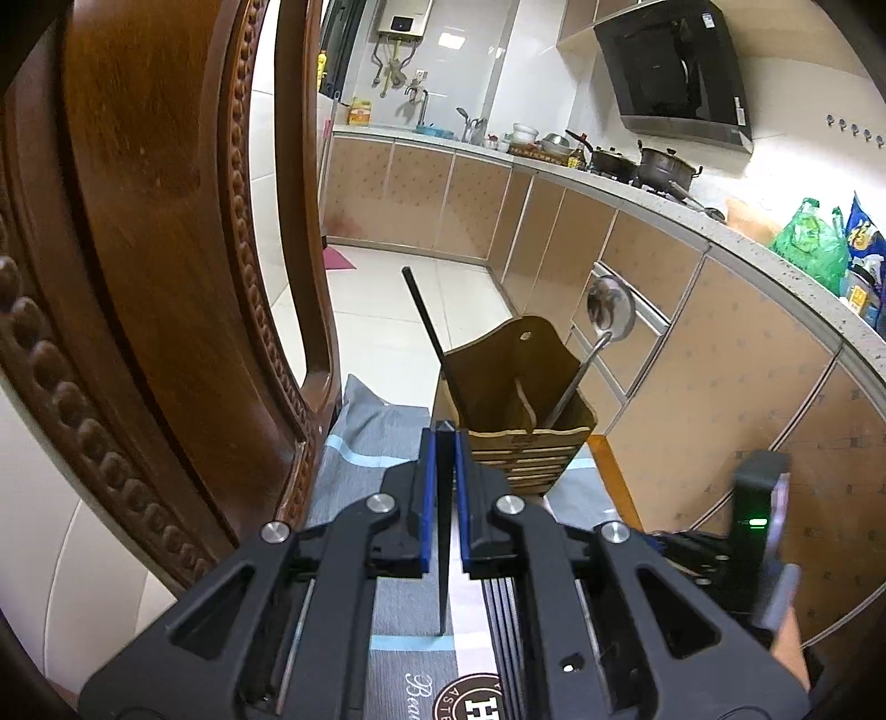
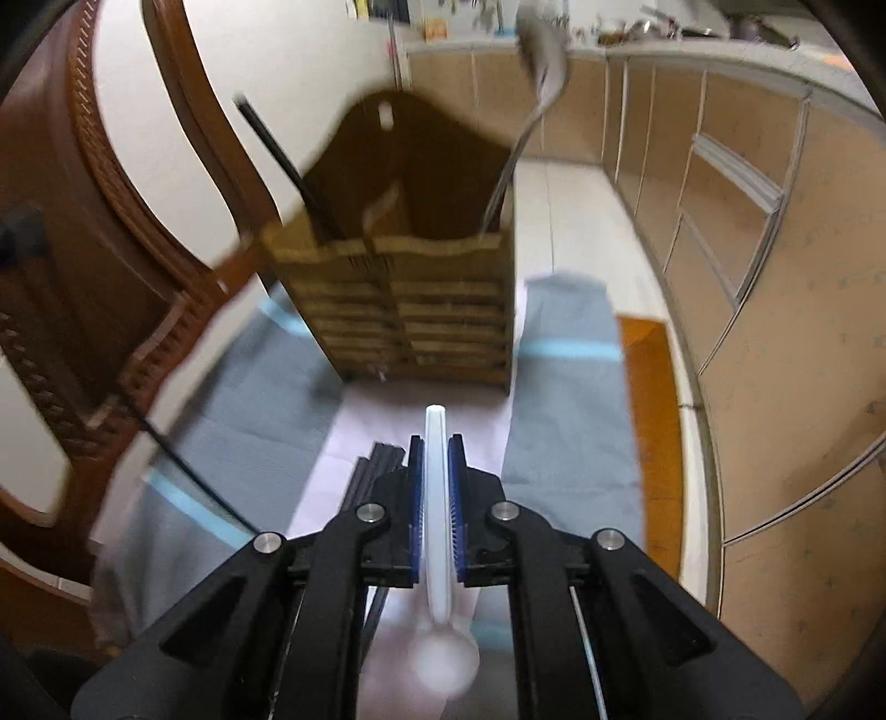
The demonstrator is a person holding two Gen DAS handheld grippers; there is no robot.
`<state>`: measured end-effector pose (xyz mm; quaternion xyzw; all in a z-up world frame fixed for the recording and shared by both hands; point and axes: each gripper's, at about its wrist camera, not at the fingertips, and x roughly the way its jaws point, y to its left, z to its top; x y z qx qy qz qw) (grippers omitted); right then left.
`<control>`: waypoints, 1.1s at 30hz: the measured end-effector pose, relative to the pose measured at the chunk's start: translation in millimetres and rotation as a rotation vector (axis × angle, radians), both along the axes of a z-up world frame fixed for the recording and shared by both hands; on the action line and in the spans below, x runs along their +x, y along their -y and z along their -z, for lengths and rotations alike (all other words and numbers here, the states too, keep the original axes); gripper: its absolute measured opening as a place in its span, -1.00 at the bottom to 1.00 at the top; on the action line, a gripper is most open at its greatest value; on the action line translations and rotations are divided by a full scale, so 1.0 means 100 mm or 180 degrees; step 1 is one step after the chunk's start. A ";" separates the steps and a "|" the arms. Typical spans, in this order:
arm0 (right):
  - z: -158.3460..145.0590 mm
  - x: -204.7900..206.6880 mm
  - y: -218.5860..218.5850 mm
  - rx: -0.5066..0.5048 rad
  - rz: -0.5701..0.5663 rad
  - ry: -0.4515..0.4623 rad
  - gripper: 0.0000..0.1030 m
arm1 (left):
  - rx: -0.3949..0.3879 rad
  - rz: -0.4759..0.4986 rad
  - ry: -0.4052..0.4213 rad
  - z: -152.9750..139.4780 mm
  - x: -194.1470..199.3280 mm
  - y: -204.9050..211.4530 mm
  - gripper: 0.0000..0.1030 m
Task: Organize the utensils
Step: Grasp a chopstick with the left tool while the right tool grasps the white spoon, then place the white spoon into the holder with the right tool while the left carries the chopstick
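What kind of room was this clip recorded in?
A home kitchen, quite clearly. The left wrist view shows a range hood above pots on a stove, a long counter with cabinets beneath, and a wall-mounted water heater. In front stands a wooden utensil holder on a cloth.

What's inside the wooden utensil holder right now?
The wooden utensil holder has a black chopstick leaning in its left compartment and a metal ladle, bowl up, in the right. Their lower ends and the holder's bottom are hidden by its front wall.
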<state>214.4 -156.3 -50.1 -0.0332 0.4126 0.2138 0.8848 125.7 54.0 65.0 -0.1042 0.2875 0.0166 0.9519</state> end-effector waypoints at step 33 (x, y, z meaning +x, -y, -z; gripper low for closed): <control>-1.47 0.46 -0.10 0.0728 0.0628 0.1244 -0.83 | -0.0161 0.0172 0.0355 -0.44 -0.44 -0.13 -0.87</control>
